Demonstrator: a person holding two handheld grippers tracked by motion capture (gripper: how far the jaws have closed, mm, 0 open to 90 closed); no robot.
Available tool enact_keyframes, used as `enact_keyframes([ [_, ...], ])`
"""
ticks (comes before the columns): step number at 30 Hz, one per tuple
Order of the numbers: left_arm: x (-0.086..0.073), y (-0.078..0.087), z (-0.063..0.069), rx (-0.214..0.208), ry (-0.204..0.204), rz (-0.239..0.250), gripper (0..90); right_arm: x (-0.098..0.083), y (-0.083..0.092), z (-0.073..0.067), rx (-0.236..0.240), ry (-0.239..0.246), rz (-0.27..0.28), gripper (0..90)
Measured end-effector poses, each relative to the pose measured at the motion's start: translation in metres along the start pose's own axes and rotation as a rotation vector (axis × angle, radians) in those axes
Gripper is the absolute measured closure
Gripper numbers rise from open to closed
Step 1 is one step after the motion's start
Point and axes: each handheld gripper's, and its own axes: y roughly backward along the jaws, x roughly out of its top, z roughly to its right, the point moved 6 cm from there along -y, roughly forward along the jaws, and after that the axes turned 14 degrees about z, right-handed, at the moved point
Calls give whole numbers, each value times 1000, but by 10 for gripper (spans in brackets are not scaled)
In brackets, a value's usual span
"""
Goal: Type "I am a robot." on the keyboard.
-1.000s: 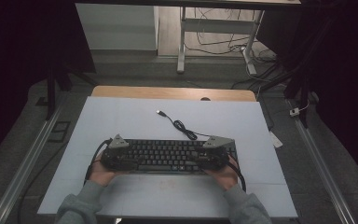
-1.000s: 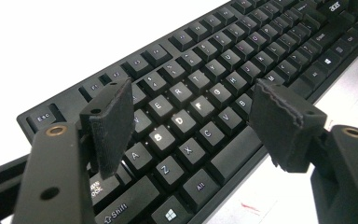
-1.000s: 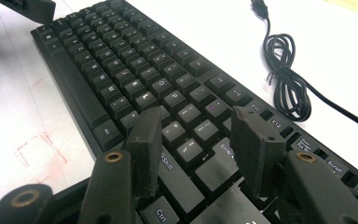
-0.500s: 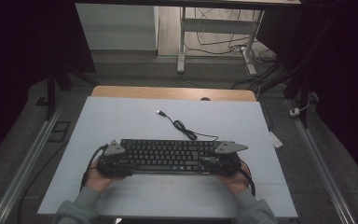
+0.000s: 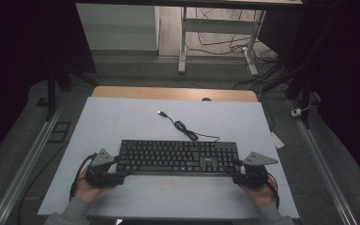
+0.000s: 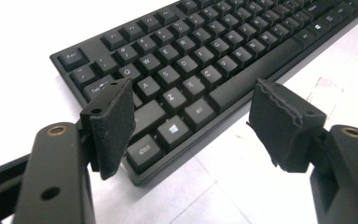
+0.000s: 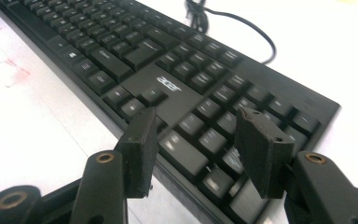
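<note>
While "acer" reads white on the black keyboard (image 7: 168, 84) ahead, right gripper (image 7: 196, 149) has just been opening, empty; left gripper (image 6: 191, 121) spread, straddling its corner.

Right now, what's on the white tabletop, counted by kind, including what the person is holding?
Black keyboard: 1
Black USB cable running from it: 1
Hand-held gripper: 2, the left hand-held gripper at the keyboard's left end, the right hand-held gripper at its right end
Total: 4
</note>
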Motion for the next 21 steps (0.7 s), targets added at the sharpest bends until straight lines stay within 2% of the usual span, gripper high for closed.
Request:
enact_keyframes([
  [2,0,-1,-2,4,6,0,306,-1,3,2,-9,0,2,488],
  [9,2,-3,-2,4,2,4,306,-1,-1,1,15,2,5,484],
  [21,3,-3,-3,5,-1,5,306,-1,-1,1,16,7,4,483],
])
